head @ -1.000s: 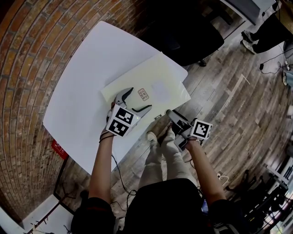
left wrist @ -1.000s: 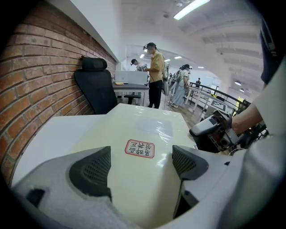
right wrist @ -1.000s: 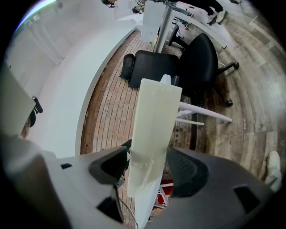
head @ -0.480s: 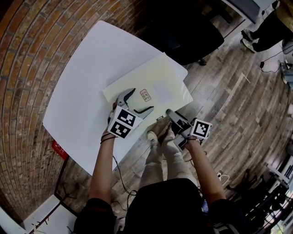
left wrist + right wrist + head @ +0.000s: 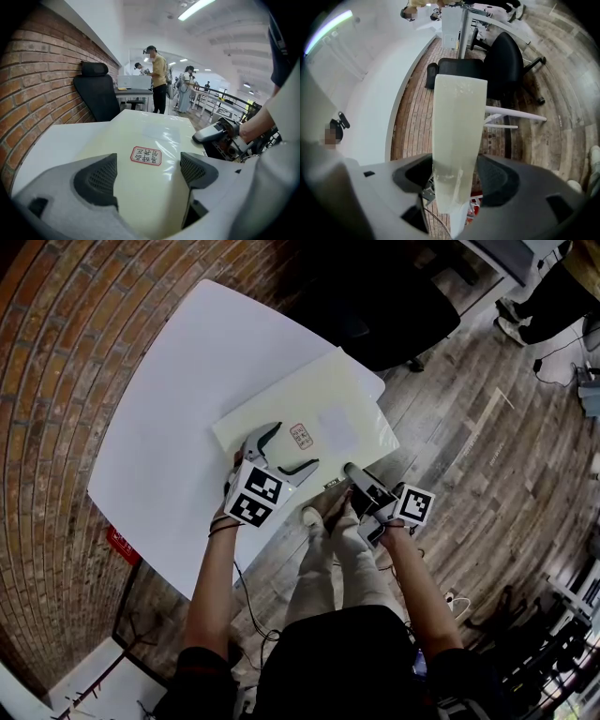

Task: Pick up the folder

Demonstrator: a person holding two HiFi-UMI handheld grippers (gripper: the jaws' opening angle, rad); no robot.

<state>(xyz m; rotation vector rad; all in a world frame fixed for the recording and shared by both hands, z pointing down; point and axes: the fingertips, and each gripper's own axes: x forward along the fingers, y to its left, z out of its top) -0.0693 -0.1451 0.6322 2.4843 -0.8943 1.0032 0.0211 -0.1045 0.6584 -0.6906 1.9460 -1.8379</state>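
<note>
A pale cream folder (image 5: 330, 395) lies on the white table (image 5: 183, 395), its near right corner past the table's edge. It carries a red-bordered label (image 5: 301, 435). My left gripper (image 5: 294, 444) hovers open over the folder's near edge, and the label (image 5: 146, 155) shows between its spread jaws. In the left gripper view the left gripper (image 5: 147, 164) holds nothing and the folder (image 5: 150, 126) stretches ahead. My right gripper (image 5: 350, 470) is at the overhanging corner. In the right gripper view the right gripper (image 5: 455, 174) has both pads against the folder (image 5: 459, 108), seen edge-on.
A black office chair (image 5: 375, 306) stands beyond the table's far side. A brick wall (image 5: 56, 352) runs along the table's left. The holder's legs and shoes (image 5: 328, 540) are below the near edge on the wood floor. People (image 5: 158, 77) stand far off by desks.
Almost nothing: the left gripper has crept slightly forward over the folder and stays open. The right gripper stays on the corner.
</note>
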